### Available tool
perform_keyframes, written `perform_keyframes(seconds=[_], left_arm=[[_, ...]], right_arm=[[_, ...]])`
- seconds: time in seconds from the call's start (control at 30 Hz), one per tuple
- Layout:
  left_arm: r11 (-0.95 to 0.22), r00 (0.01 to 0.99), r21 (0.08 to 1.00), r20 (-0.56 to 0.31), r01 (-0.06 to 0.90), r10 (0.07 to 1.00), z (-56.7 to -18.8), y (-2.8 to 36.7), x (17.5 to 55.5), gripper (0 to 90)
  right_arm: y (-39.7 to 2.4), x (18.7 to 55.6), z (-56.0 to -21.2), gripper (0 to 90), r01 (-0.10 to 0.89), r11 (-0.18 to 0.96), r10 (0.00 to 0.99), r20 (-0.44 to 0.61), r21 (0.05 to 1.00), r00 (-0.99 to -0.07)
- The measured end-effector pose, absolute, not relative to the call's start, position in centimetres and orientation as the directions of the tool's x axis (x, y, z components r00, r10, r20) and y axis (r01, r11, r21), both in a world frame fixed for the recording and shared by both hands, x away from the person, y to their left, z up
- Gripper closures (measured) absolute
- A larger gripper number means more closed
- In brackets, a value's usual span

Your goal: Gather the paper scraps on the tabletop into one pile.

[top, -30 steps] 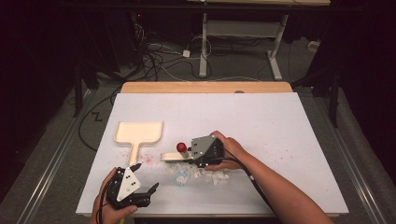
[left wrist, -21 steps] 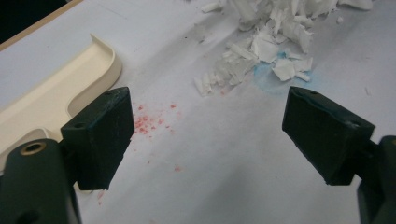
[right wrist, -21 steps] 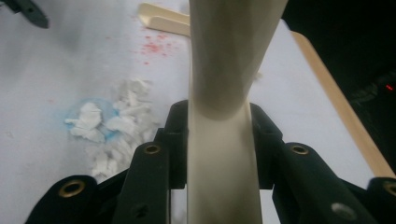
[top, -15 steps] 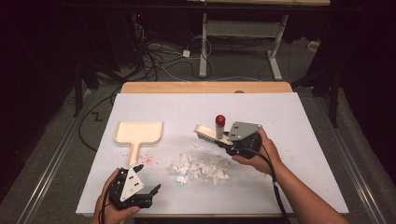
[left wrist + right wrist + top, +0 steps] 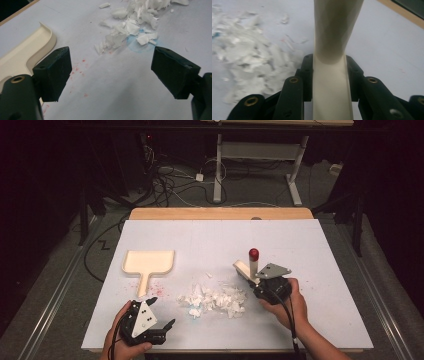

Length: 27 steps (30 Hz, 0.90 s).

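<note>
High view looks down on a white table (image 5: 220,240) with a wooden strip along its far edge. A cream dustpan (image 5: 147,263) lies flat on the left part of the board, its handle pointing toward the person, faint red specks beside it. A heap of white paper scraps (image 5: 215,297) sits near the middle, between the two hands.

Right gripper (image 5: 260,282), held in the person's right hand (image 5: 287,302) just right of the heap, is clamped on a cream brush (image 5: 245,268) with a red-tipped handle that stands up above the jaws. In the right gripper view the jaws press both sides of the cream handle (image 5: 332,82), with the blurred scraps (image 5: 249,62) to one side.

Left gripper (image 5: 159,327) rests low at the near left edge, gripped by the left hand (image 5: 122,335). Its jaws stand wide apart with nothing between them; the left gripper view shows the dustpan's rim (image 5: 30,50) beside one jaw and the scraps (image 5: 132,27) ahead.
</note>
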<state>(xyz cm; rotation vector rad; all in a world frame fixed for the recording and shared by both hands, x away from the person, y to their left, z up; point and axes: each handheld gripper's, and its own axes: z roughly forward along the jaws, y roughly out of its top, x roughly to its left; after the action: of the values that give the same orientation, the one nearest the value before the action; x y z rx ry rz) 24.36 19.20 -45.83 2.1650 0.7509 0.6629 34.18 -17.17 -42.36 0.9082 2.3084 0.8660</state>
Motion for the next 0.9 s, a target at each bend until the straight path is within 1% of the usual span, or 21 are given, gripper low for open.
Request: perform_keyframes(seconds=[0.03, 0.1, 0.23, 0.3, 0.5, 0.63, 0.7, 0.77, 0.87, 0.9], left_arm=[[-0.555, 0.696, 0.774, 0.218, 0.304, 0.685, -45.8, 19.2, 24.4, 16.0], [-0.556, 0.697, 0.773, 0.216, 0.306, 0.684, -45.8, 19.2, 24.4, 16.0], [-0.554, 0.698, 0.774, 0.213, 0.306, 0.684, -45.8, 19.3, 24.4, 16.0], [-0.551, 0.698, 0.775, 0.209, 0.309, 0.685, -45.9, 19.3, 24.5, 16.0], [-0.547, 0.697, 0.778, 0.205, 0.31, 0.687, -45.8, 19.4, 24.6, 16.2], [-0.546, 0.698, 0.777, 0.202, 0.313, 0.687, -45.9, 19.3, 24.6, 16.2], [-0.547, 0.697, 0.775, 0.202, 0.315, 0.688, -45.9, 19.3, 24.7, 16.2], [-0.546, 0.695, 0.776, 0.202, 0.316, 0.69, -45.9, 19.3, 24.7, 16.2], [-0.544, 0.692, 0.777, 0.204, 0.316, 0.693, -45.9, 19.4, 24.7, 16.2], [-0.544, 0.691, 0.777, 0.204, 0.316, 0.693, -45.9, 19.4, 24.7, 16.2]], right_arm=[[-15.9, 33.8, -42.8, 67.7, 0.4, 0.58, 0.73, -0.234, 0.71, -0.642], [-15.2, 33.7, -42.9, 67.7, 0.395, 0.583, 0.732, -0.247, 0.71, -0.635], [-13.2, 33.7, -43.5, 67.5, 0.403, 0.541, 0.75, -0.207, 0.738, -0.628], [-12.2, 33.4, -43.6, 66.8, 0.407, 0.526, 0.746, -0.174, 0.747, -0.643], [-9.7, 32.7, -43.8, 66.7, 0.37, 0.518, 0.728, -0.17, 0.771, -0.664], [-9.5, 32.5, -43.6, 67.5, 0.334, 0.507, 0.707, -0.163, 0.795, -0.688], [-9.7, 32.5, -43.3, 67.9, 0.328, 0.493, 0.706, -0.15, 0.806, -0.692], [-9.9, 32.5, -43.0, 67.8, 0.323, 0.493, 0.71, -0.159, 0.808, -0.686], [-10.7, 32.5, -42.5, 67.8, 0.294, 0.484, 0.704, -0.168, 0.824, -0.69], [-11.6, 32.5, -41.9, 67.8, 0.286, 0.474, 0.702, -0.162, 0.833, -0.693]])
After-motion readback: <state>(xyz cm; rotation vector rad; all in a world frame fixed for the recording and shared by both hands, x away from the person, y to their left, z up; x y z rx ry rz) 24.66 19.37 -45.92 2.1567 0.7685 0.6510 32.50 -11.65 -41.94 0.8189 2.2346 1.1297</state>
